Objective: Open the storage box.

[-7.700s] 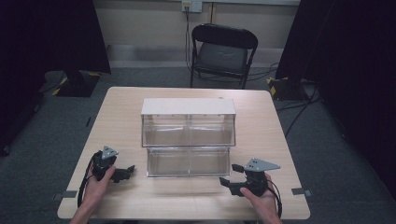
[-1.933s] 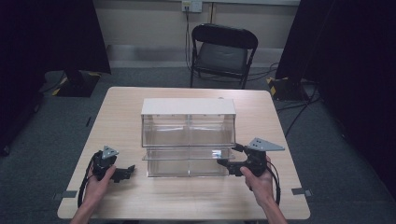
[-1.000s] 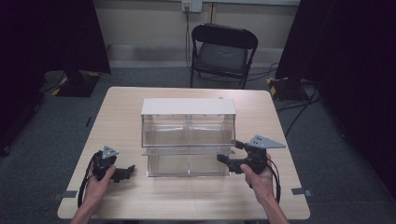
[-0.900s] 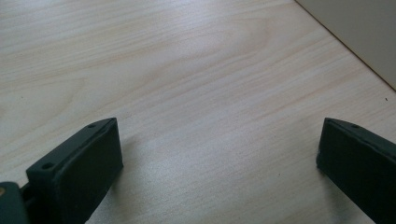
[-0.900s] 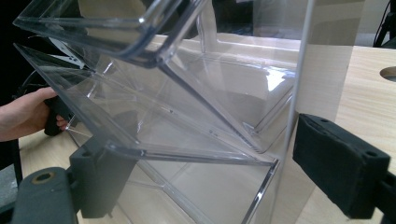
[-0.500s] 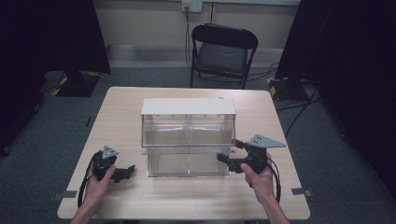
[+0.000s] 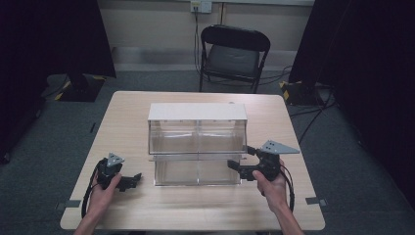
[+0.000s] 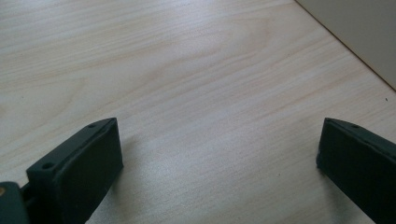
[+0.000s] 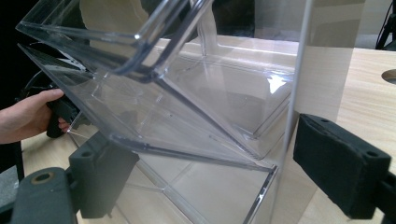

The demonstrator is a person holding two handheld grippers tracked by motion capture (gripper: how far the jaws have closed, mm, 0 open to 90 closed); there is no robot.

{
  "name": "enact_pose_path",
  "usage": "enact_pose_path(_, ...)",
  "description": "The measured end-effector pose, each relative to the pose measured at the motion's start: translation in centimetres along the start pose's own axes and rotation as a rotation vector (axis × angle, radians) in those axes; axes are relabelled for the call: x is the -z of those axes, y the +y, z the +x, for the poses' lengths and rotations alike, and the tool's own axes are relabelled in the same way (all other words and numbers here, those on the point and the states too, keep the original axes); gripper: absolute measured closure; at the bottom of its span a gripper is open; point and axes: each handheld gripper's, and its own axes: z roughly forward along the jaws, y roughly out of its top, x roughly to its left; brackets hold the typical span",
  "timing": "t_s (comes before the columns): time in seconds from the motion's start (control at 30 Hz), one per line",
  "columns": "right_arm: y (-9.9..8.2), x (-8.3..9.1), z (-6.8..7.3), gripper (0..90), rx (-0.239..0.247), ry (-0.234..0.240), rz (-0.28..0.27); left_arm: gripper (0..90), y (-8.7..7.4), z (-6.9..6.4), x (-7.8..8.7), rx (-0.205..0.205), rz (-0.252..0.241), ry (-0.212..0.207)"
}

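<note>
**Two handheld grippers at a clear two-tier bin on a wooden table**

A clear plastic bin unit [image 7: 196,144] with a white top stood in the middle of a light wooden table [image 7: 127,117], seen from above. It had two tiers of see-through compartments, the lower tier facing the person. A black folding chair [image 7: 234,55] stood beyond the far edge of the table.

The right gripper [image 7: 240,169] was held at the lower right corner of the bin unit, pointing leftward at it. In the right gripper view, its jaws stood partly apart on either side of the unit's lower front corner, with a tilted clear panel between them; whether the pads pressed on the plastic could not be told.

The left gripper [image 7: 132,180] rested near the table's front left, well apart from the bin unit. Its jaws stood wide apart over bare wood, holding nothing.
</note>
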Motion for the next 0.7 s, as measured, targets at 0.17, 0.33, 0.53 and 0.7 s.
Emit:
enact_pose_path(0.17, 0.05, 0.01, -0.12, 13.5, -0.001, 0.004, -0.001, 0.0, 0.00, 0.00, 0.00, -0.001, -0.001, 0.001)
enact_pose_path(0.33, 0.02, -0.02, -0.18, 13.3, -0.004, 0.007, -0.006, 0.0, 0.00, -0.01, -0.01, 0.001, -0.001, 0.000)
enact_pose_path(0.53, 0.05, -0.02, -0.21, 13.3, -0.002, 0.009, -0.004, 0.0, 0.01, -0.03, -0.01, 0.002, 0.000, 0.003)
enact_pose_path(0.7, 0.06, -0.04, -0.22, 13.3, -0.002, 0.009, -0.003, 0.0, 0.02, -0.02, 0.00, -0.001, 0.001, 0.005)
